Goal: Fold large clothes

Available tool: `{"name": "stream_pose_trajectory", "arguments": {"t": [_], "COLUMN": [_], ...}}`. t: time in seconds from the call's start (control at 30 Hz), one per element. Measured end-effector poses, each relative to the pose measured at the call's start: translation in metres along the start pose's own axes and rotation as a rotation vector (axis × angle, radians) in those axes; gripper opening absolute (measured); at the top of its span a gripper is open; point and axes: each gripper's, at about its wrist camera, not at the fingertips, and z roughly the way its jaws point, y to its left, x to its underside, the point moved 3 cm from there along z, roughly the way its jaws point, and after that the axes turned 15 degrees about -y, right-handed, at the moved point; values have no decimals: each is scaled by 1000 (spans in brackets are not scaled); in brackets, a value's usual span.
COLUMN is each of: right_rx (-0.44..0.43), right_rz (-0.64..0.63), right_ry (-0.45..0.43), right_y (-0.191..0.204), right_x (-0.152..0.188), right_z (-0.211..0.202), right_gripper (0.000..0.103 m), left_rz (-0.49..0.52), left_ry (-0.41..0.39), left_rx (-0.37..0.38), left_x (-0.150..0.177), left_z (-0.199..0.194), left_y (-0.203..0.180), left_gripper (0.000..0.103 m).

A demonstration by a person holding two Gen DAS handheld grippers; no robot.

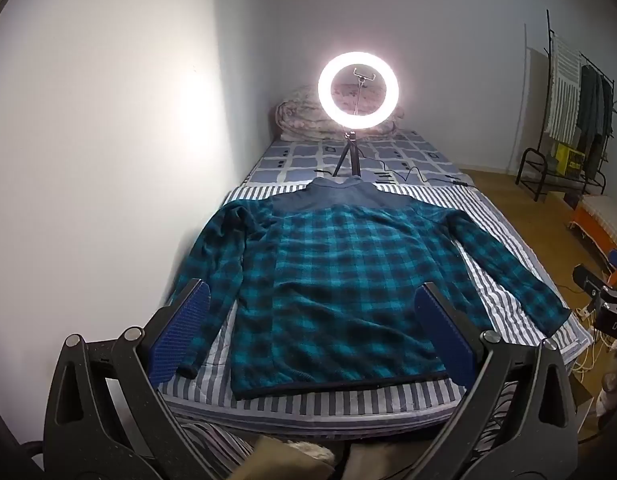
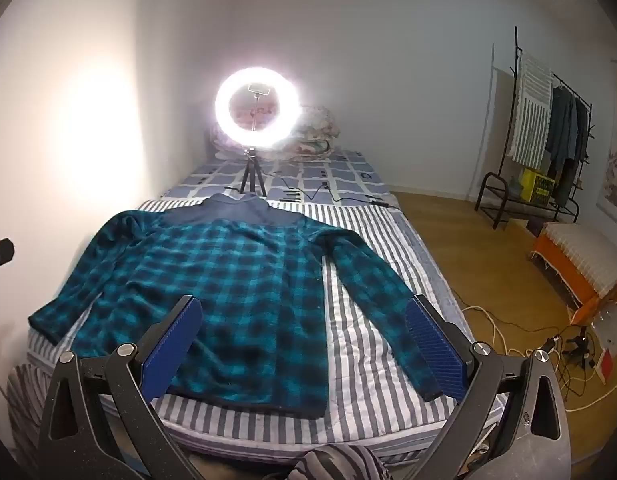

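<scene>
A teal and black plaid fleece pullover [image 1: 332, 280] with a dark blue yoke lies flat on the striped bed [image 1: 508, 240], collar away from me and both sleeves spread. My left gripper [image 1: 314, 300] hovers open above the hem end, its blue pads wide apart with nothing between them. In the right wrist view the same pullover [image 2: 228, 280] lies left of centre on the bed [image 2: 368, 280]. My right gripper [image 2: 304, 312] is open over its right side, empty. The right sleeve's cuff [image 2: 422, 376] lies near the right pad.
A lit ring light on a small tripod [image 1: 358, 90] stands on the bed beyond the collar, with cables [image 1: 412, 174] trailing right. A folded quilt [image 2: 316, 132] sits at the headboard. The wall [image 1: 108, 140] borders the bed's left side. A clothes rack [image 2: 548, 140], an orange bench [image 2: 580, 264] and floor cables [image 2: 528, 332] are at right.
</scene>
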Motion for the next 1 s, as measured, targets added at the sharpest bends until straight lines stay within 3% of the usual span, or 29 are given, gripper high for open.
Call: {"name": "stream_pose_trajectory", "arguments": {"t": [0.57, 1.0], "right_rx": [4, 46], "right_rz": [2, -31], "right_ry": [-22, 10], "right_y": [2, 8], "right_x": [-2, 7], "right_z": [-3, 3], "right_gripper": [101, 101], "left_rz": [-28, -37], "left_ry": [-17, -22], "left_rx": [-8, -14], "left_x": [-13, -14], "left_z": [0, -4], "left_y": [11, 13], "left_gripper": [103, 103]}}
